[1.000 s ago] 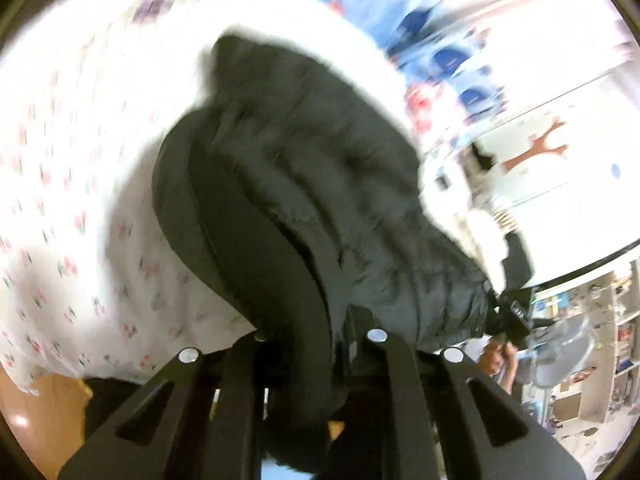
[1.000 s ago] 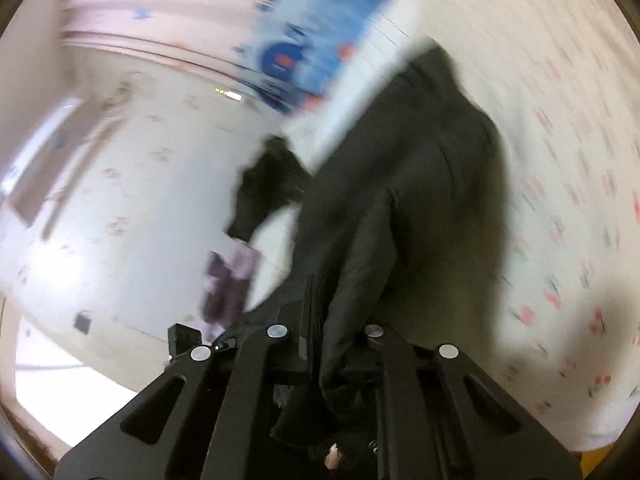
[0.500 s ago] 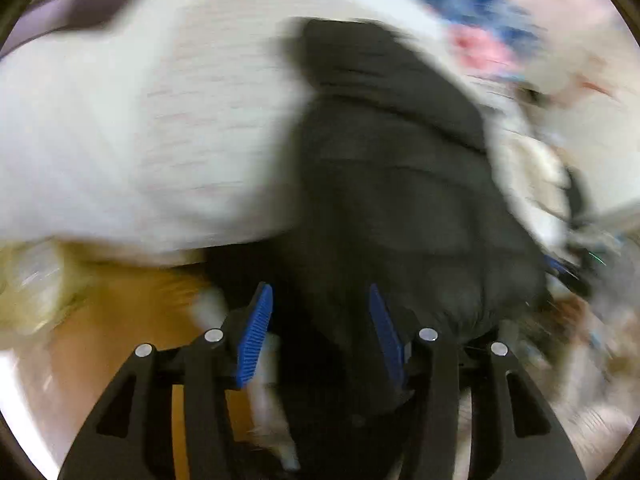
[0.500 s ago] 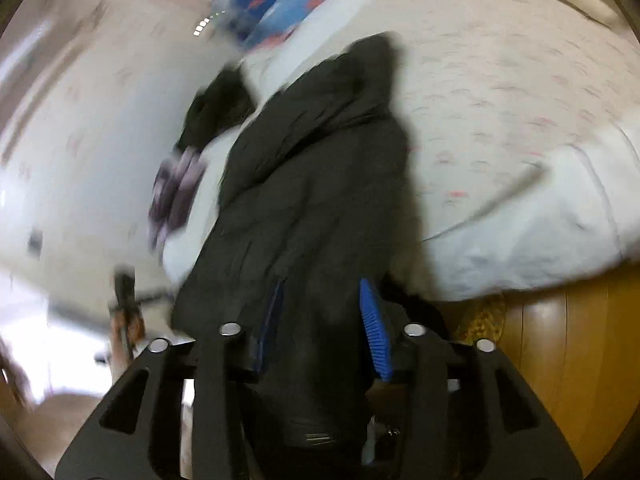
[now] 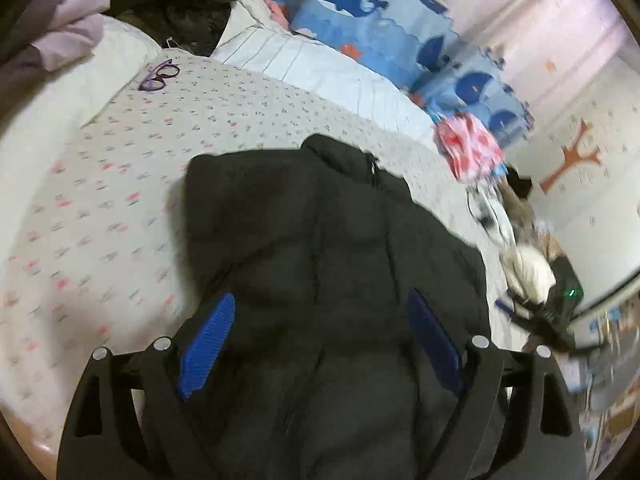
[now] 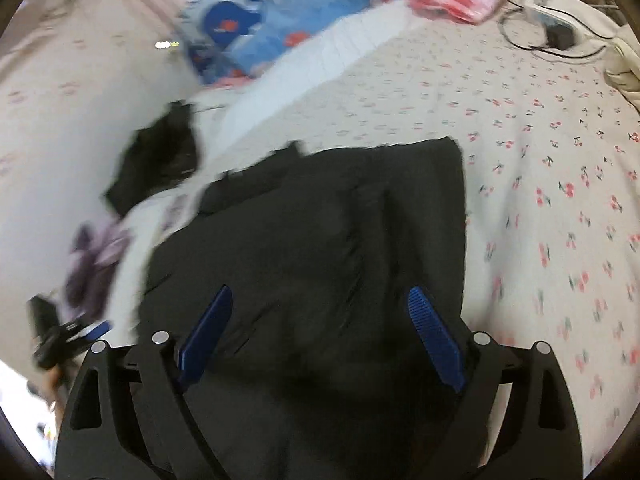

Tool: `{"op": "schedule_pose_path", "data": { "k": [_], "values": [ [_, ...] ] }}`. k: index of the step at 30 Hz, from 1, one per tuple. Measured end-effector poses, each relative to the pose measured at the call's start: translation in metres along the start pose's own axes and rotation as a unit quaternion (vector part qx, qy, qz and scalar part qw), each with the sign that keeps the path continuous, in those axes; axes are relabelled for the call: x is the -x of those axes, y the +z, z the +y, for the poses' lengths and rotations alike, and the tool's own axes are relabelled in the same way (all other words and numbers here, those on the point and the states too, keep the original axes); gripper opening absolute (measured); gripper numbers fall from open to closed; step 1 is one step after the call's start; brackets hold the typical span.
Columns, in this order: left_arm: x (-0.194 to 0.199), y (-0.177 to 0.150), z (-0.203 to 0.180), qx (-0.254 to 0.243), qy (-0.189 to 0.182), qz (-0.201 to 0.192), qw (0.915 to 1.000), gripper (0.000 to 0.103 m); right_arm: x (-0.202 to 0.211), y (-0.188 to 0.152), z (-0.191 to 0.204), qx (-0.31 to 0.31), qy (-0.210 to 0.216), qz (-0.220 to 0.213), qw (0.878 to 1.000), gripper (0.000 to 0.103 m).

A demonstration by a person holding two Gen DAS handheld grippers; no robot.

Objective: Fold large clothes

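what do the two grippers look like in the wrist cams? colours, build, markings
Both look identical. The left gripper and right gripper each have a matte black frame with triangular cut-outs, silver round screw heads along the top, and two jaws faced with ribbed blue pads. No cables, labels or sleeves show.

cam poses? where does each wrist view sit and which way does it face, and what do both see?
Left wrist: rides the left gripper, looking along its open blue fingers over the black jacket on the bed toward the whale pillows.
Right wrist: rides the right gripper, fingers open, over the same jacket, facing the pillows and wall.
Shared: jacket, bed, pillows, pink cloth.
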State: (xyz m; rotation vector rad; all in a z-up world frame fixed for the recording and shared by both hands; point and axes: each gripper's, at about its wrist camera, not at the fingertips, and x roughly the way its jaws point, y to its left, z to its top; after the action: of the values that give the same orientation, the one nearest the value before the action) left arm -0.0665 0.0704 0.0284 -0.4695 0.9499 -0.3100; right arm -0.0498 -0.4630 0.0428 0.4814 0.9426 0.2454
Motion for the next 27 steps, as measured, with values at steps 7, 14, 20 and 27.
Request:
{"op": "schedule_pose_path", "data": {
  "k": [7,14,20,27],
  "values": [
    [-0.058,0.007,0.036,0.064,0.044,0.03,0.9966,0.084,-0.04,-0.004,0.012,0.062,0.009,0.004,0.998,0.022],
    [-0.044,0.027,0.015,0.019,0.023,-0.027,0.9992,0.089,0.048,0.032,0.05,0.12,0.011,-0.116,0.986,0.022],
    [-0.115,0.023,0.039,0.028,0.062,0.038,0.9969,0.091,-0.031,0.013,-0.02,0.083,-0.086,-0.01,0.993,0.021],
    [-0.091,0.027,0.027,0.015,0.048,0.018,0.9986,0.091,-0.009,0.0,-0.037,0.039,-0.083,-0.036,0.995,0.05]
  ]
}}
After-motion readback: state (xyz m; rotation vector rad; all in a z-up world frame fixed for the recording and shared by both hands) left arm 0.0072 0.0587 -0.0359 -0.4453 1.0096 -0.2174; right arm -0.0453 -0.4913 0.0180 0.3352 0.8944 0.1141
